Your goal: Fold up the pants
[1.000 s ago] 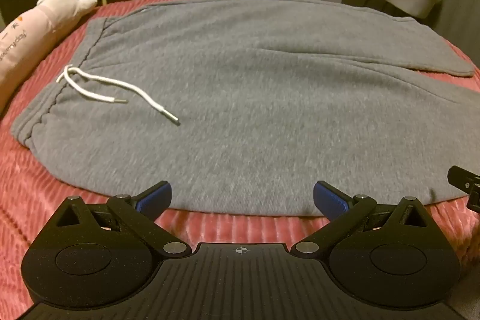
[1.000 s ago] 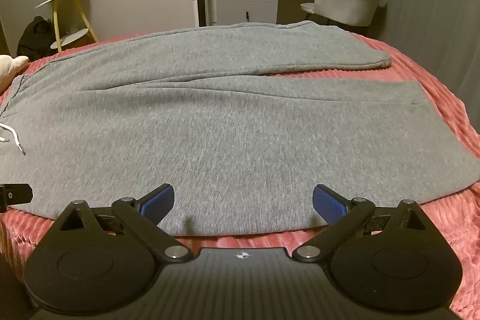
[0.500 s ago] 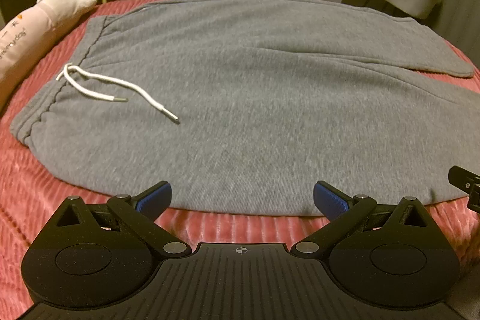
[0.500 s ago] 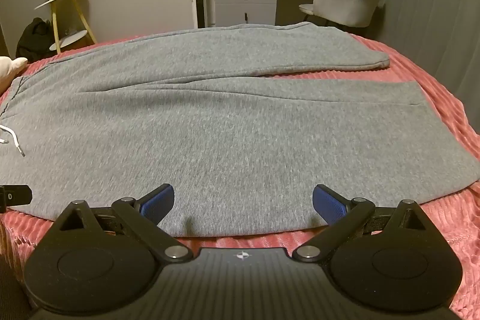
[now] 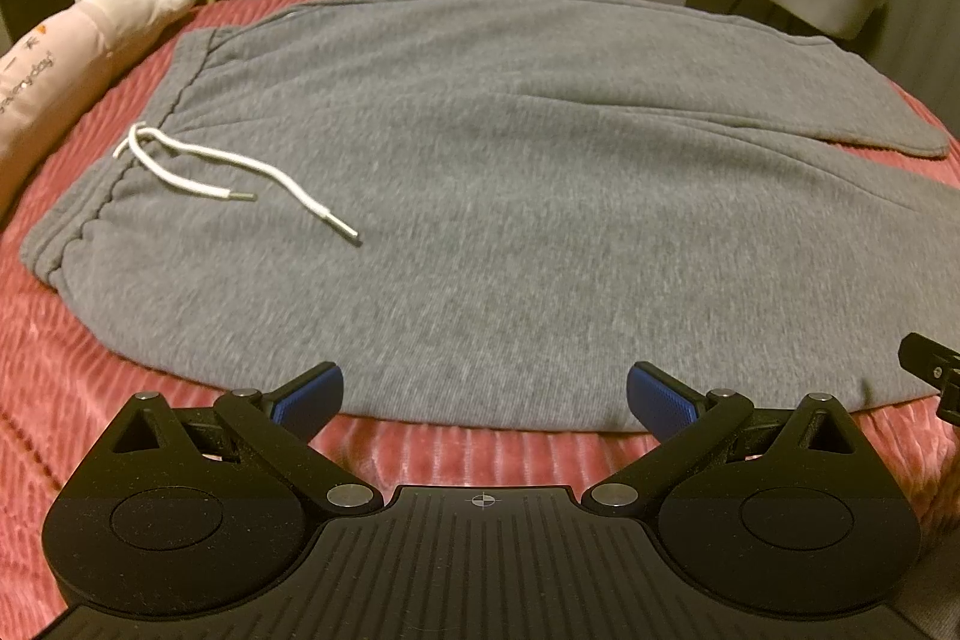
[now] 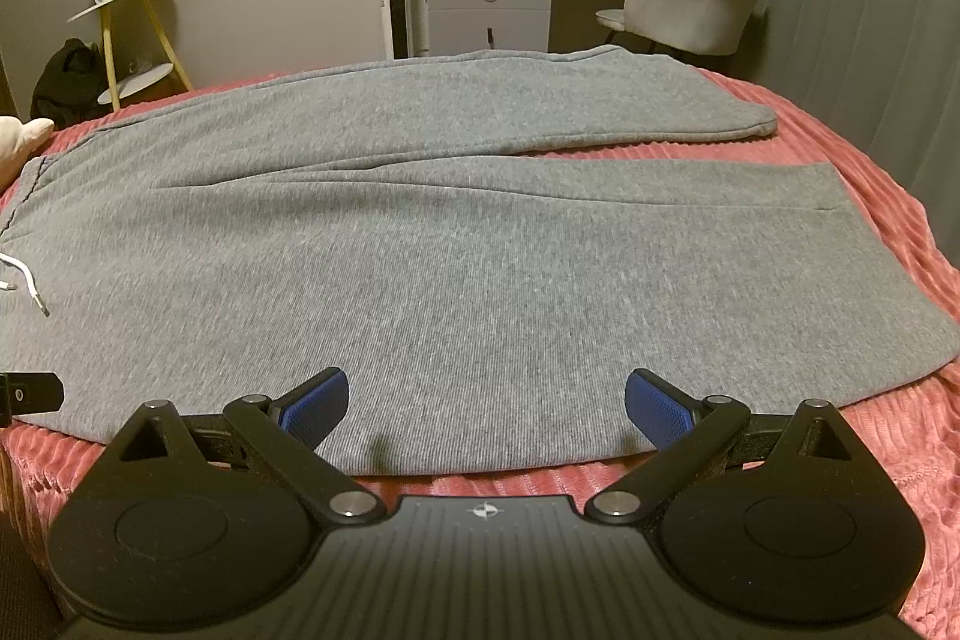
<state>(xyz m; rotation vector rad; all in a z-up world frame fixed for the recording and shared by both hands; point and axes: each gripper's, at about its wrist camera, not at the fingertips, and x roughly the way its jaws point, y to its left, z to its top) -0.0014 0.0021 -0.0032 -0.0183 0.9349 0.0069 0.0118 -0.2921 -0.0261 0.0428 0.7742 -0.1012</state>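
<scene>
Grey sweatpants (image 5: 510, 196) (image 6: 480, 268) lie flat on a red ribbed bedspread (image 5: 72, 376), waistband to the left, both legs stretching right. A white drawstring (image 5: 234, 172) trails over the waist area. My left gripper (image 5: 485, 394) is open at the near hem edge below the waist part, holding nothing. My right gripper (image 6: 487, 403) is open at the near edge of the closer leg, also holding nothing. The far leg's cuff (image 6: 756, 124) ends at the right.
A pink plush pillow (image 5: 66, 64) lies left of the waistband. Beyond the bed stand a yellow side table (image 6: 126, 34), a grey cabinet (image 6: 489, 10) and a padded chair (image 6: 690, 4). Bare bedspread (image 6: 888, 436) shows at the near right.
Both grippers have crept very slightly forward towards the near edge of the pants. The pants have not moved.
</scene>
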